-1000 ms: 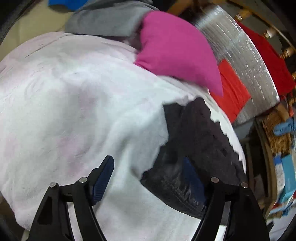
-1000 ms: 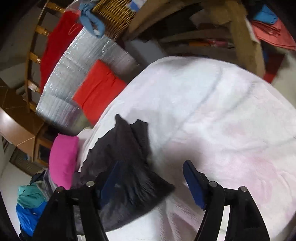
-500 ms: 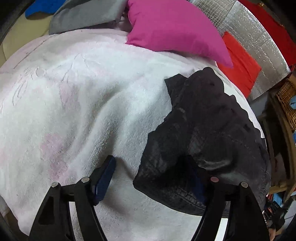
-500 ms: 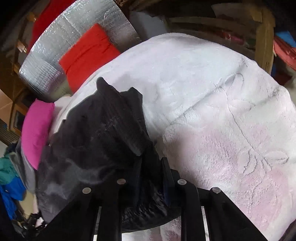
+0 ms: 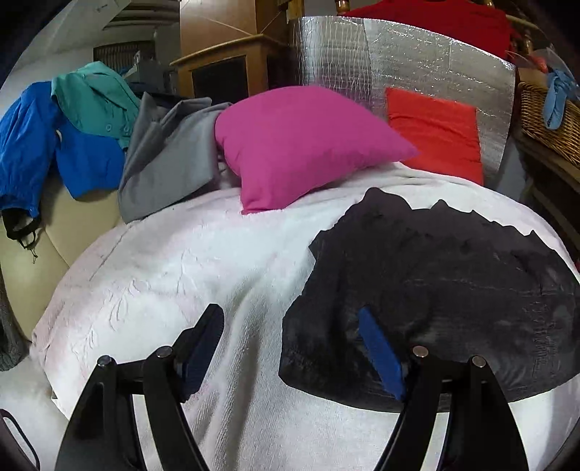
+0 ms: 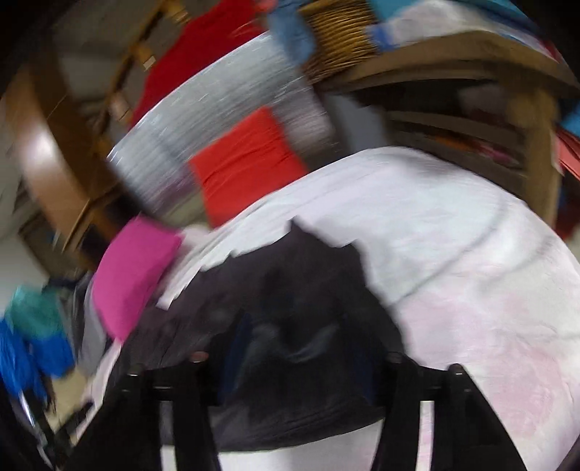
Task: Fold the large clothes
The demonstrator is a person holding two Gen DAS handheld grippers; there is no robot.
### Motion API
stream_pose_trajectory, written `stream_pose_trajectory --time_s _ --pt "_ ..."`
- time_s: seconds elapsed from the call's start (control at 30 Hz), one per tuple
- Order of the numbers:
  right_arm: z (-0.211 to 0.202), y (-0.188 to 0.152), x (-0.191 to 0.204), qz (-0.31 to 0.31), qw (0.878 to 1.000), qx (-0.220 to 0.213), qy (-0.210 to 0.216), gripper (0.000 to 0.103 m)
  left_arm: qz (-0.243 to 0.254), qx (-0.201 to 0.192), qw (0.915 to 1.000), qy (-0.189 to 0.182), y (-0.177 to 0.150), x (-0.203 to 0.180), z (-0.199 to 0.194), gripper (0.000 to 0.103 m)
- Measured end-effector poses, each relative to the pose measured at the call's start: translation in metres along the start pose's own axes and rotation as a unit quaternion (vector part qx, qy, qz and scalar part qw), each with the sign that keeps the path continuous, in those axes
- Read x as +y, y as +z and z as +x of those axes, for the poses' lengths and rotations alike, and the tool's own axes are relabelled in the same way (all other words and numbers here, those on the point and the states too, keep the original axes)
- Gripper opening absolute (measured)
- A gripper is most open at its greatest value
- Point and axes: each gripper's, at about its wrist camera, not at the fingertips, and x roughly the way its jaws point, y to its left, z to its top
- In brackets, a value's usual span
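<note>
The white blanket (image 5: 224,275) carries the dark garment (image 5: 453,290), now spread wider across it, below the pink pillow (image 5: 297,145). My left gripper (image 5: 290,347) stands wide, empty. My right gripper (image 6: 301,347) has just reopened — apparently released, though blur hides contact — ready for folding.

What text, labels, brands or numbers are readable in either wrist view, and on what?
None readable in either view.
Left wrist view: sharp, but the black garment, pink pillow, red cushion, silver foil panel and white blanket show no print.
Right wrist view: motion-blurred; any lettering on the items over the wicker basket could not be read.
</note>
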Motion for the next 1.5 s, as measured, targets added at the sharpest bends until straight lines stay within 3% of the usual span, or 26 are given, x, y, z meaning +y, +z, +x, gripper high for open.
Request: stream_pose_trajectory --time_s 0.23,0.37,0.5,0.63,0.8,1.0,1.2,1.5 --pt "0.043 -0.020 0.034 -0.048 0.996 0.073 -0.009 0.051 0.015 -0.022 0.9996 0.006 0.003 -0.007 -0.008 0.078" --pt "0.073 -0.038 0.031 -0.058 0.986 0.149 -0.045 0.052 0.021 -0.028 0.9993 0.008 0.003 -0.009 -0.011 0.078" --pt "0.067 -0.039 0.033 -0.060 0.986 0.145 -0.047 0.052 0.023 -0.029 0.9993 0.010 0.003 -0.011 -0.011 0.078" --pt "0.050 -0.033 0.028 -0.029 0.992 0.123 -0.009 0.052 0.025 -0.030 0.9992 0.011 0.003 -0.014 -0.013 0.078" --pt "0.025 -0.034 0.048 -0.060 0.994 0.084 0.044 0.052 0.037 -0.038 0.9985 0.009 0.002 -0.029 -0.017 0.078" --pt "0.036 -0.051 0.072 -0.102 0.986 0.119 0.051 0.052 0.069 -0.051 0.9963 0.001 -0.001 -0.054 -0.023 0.078" --pt "0.068 -0.057 0.058 -0.078 0.980 0.180 0.027 0.052 0.088 -0.054 0.9947 -0.003 -0.003 -0.070 -0.024 0.078" --pt "0.067 -0.054 0.052 -0.071 0.979 0.184 0.043 0.052 0.090 -0.051 0.9945 -0.008 -0.002 -0.079 -0.023 0.078"
